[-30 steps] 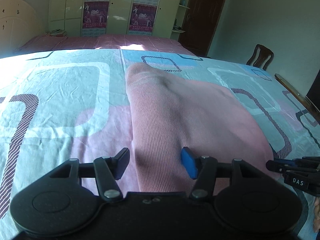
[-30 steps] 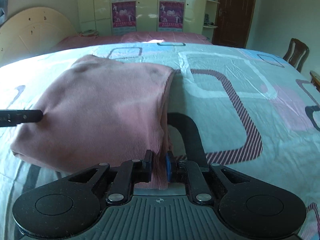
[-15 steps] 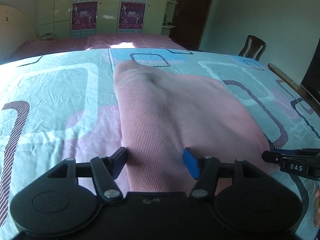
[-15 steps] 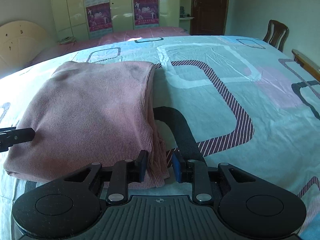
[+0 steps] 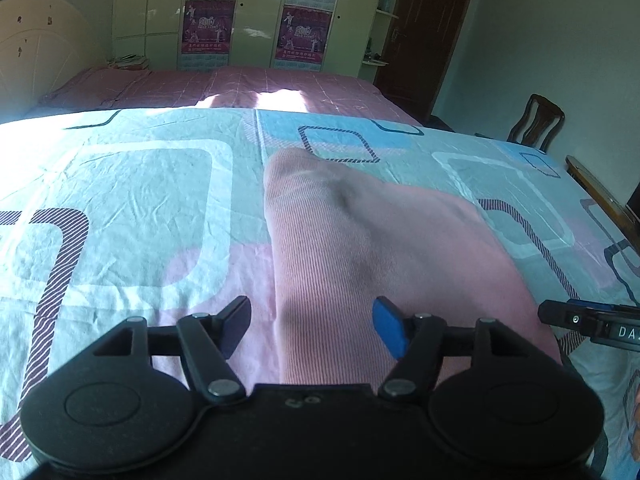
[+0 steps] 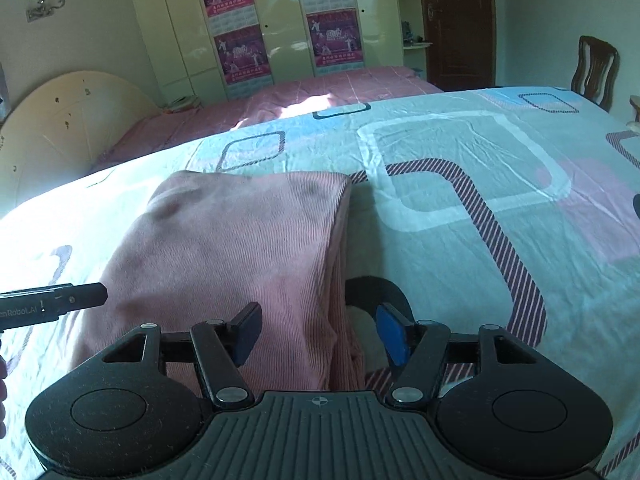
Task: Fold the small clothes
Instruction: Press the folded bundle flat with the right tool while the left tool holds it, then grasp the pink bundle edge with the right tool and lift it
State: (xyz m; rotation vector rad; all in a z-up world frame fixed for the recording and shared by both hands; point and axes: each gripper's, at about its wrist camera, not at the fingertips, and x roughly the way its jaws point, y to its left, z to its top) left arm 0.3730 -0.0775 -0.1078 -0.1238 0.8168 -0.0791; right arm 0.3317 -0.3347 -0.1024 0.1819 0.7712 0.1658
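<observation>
Both claws stand released with jaws that have just been spreading: the right gripper point(image 6: 318, 332) straddles the near right corner of the folded pink garment point(image 6: 224, 264) without pressing it, and the left gripper point(image 5: 310, 326) straddles the garment's near left edge the same way, pads clear of the cloth. The garment lies flat on the bed's patterned sheet point(image 6: 460, 208), toward the near edge, with bare sheet open to its left, right and far side. Beyond the sheet's far edge lie a pink bed point(image 5: 224, 86), a postered wardrobe point(image 6: 280, 28), a dark door point(image 6: 460, 20) and a wooden chair point(image 5: 538, 120) off the far right corner.
</observation>
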